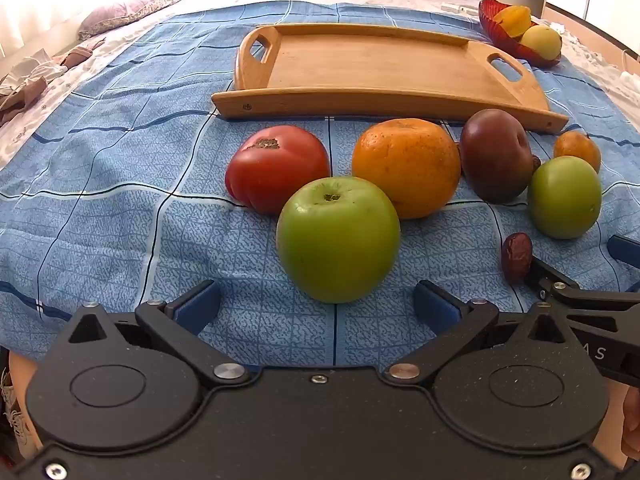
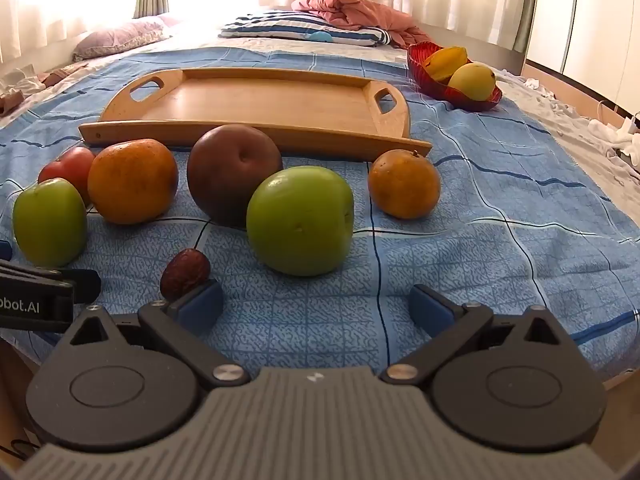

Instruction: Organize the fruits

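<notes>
The left tool stands wide, its blue pads spread to either side with nothing between them, angled down at the bed. Just ahead of it, centred in its gap but clear of the pads, sits a green apple with its stem pit up. Behind that apple lie a red tomato to the left and a large orange to the right, both close against it. Further right come a dark purple-brown round fruit, a second green apple and a small orange behind it. A wrinkled red date lies near the tip of the other tool, which enters at the right edge of the left wrist view.

The right tool is likewise spread wide and holds nothing. The date lies just beyond its left pad; whether they touch cannot be told. The second green apple lies ahead of the gap, with the dark fruit behind it and the small orange apart to the right.

All these fruits rest on the blue checked bedsheet. Beyond them lies a wooden tray with cut-out handles, its floor bare. Past its right end stands a red glass bowl holding a yellow starfruit and a yellow-green round fruit. A striped pillow and a pink blanket lie at the far end of the bed.
</notes>
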The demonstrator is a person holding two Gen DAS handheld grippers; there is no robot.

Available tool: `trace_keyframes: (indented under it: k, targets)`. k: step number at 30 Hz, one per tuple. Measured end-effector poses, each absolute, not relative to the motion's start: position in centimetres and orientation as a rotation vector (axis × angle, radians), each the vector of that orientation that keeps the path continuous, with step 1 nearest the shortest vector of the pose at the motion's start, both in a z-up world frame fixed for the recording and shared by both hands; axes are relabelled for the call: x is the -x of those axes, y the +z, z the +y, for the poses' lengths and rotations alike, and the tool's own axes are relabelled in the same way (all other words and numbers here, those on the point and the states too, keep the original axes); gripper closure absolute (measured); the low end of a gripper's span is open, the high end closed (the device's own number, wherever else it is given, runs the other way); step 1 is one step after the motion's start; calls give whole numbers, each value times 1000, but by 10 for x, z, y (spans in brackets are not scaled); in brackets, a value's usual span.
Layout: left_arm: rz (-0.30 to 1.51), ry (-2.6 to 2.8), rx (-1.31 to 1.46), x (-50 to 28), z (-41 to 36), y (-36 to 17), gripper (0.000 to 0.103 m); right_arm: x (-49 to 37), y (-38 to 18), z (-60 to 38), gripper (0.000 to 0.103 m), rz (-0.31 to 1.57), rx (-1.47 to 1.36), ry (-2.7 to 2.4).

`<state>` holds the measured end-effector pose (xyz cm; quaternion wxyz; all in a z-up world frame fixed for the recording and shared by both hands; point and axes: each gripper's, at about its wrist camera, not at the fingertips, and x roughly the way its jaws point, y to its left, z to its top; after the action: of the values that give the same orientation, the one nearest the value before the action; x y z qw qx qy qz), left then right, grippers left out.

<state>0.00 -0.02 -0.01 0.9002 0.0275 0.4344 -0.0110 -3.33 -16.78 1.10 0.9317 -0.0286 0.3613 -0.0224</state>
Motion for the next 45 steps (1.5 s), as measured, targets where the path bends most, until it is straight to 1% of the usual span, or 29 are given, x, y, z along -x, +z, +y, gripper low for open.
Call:
trace_keyframes:
  k: [45]
  targets:
    - [891,-23,-56,1,0,0,0,34,12,-166,0,743,65,-48]
